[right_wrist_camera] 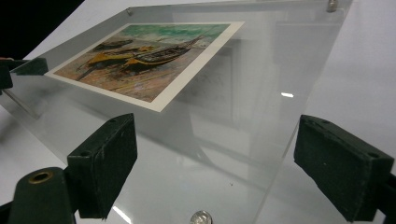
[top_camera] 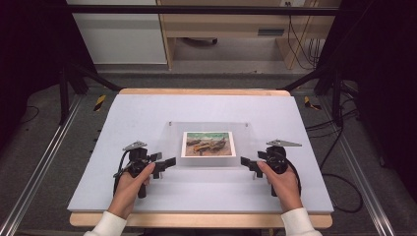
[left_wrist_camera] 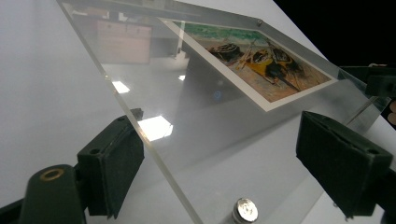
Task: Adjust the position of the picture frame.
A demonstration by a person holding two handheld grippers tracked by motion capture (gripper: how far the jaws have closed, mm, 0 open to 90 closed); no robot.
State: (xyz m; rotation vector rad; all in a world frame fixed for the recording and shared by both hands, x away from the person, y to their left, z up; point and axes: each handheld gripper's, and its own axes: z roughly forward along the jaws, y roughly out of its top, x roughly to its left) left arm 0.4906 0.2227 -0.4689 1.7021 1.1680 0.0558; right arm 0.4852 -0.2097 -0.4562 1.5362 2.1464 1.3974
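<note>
**Acrylic frame between my two tools**

The acrylic frame [top_camera: 209, 144], a clear panel with a boat picture [top_camera: 207, 144] inside it, lay near the middle of the white counter [top_camera: 147, 110] in the high view. My left tool [top_camera: 164, 165] sat at the frame's near left corner and my right tool [top_camera: 250, 165] at its near right corner, each pointing inward, my hands [top_camera: 129, 189] behind them.

In the left gripper view, my left tool [left_wrist_camera: 219, 158] stood wide, its two black jaws well apart. The frame's [left_wrist_camera: 196, 135] clear edge ran down beside the left jaw and the panel lay across the gap; I could not tell whether either jaw touched it. A small silver stud [left_wrist_camera: 245, 210] showed at the frame's near corner. The picture [left_wrist_camera: 254, 60] lay farther along the panel.

In the right gripper view, my right tool [right_wrist_camera: 215, 163] was likewise wide, with the frame's [right_wrist_camera: 243, 130] near corner and another stud [right_wrist_camera: 201, 217] between the jaws. The picture [right_wrist_camera: 147, 60] sat up and to the left.
</note>
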